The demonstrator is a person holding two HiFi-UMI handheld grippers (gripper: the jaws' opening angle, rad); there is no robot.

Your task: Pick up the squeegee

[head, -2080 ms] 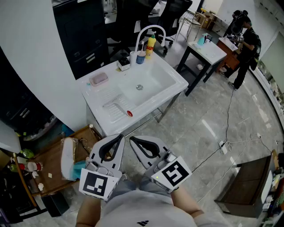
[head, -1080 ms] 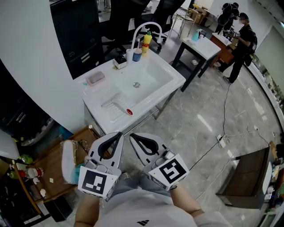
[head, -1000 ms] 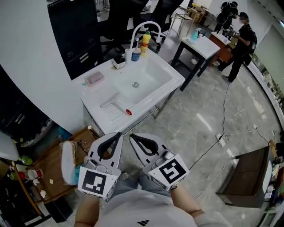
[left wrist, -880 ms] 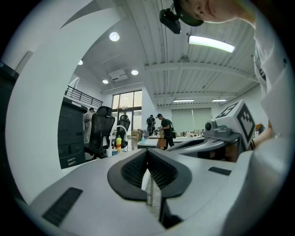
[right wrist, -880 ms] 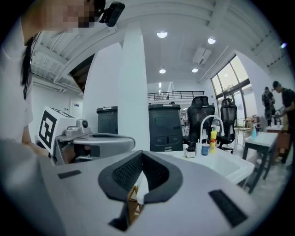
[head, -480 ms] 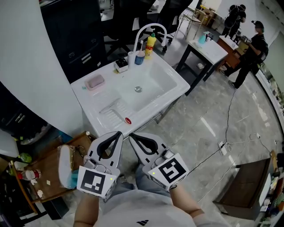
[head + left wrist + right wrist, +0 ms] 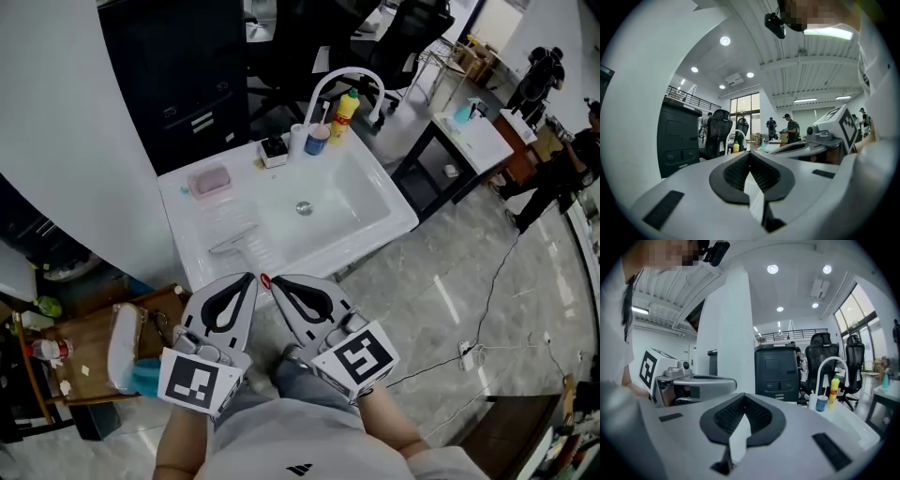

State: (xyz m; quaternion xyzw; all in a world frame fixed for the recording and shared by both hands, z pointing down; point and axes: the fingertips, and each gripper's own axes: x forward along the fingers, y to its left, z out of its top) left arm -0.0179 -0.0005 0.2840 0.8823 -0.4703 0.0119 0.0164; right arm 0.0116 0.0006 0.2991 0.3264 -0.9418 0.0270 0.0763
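The squeegee (image 7: 238, 245) lies on the ribbed drainboard of the white sink (image 7: 384, 202), left of the basin. Its pale blade faces away and its red handle end (image 7: 265, 279) reaches the sink's front edge. In the head view both grippers are held side by side just in front of that edge. The left gripper (image 7: 249, 277) is shut and empty, its tips just left of the red end. The right gripper (image 7: 274, 279) is also shut and empty, just right of it. In the gripper views the left gripper (image 7: 749, 153) and right gripper (image 7: 744, 397) point level, and neither view shows the squeegee.
A pink soap dish (image 7: 210, 180), a blue cup (image 7: 317, 141), a yellow bottle (image 7: 347, 103) and a curved faucet (image 7: 349, 77) stand along the sink's back. A black cabinet (image 7: 178, 84) is behind it. A low wooden table (image 7: 84, 370) with clutter is at the left.
The sink has drawn closer. Both grippers, shut throughout, have come up to its front edge, and the squeegee's red handle end now shows between their tips.
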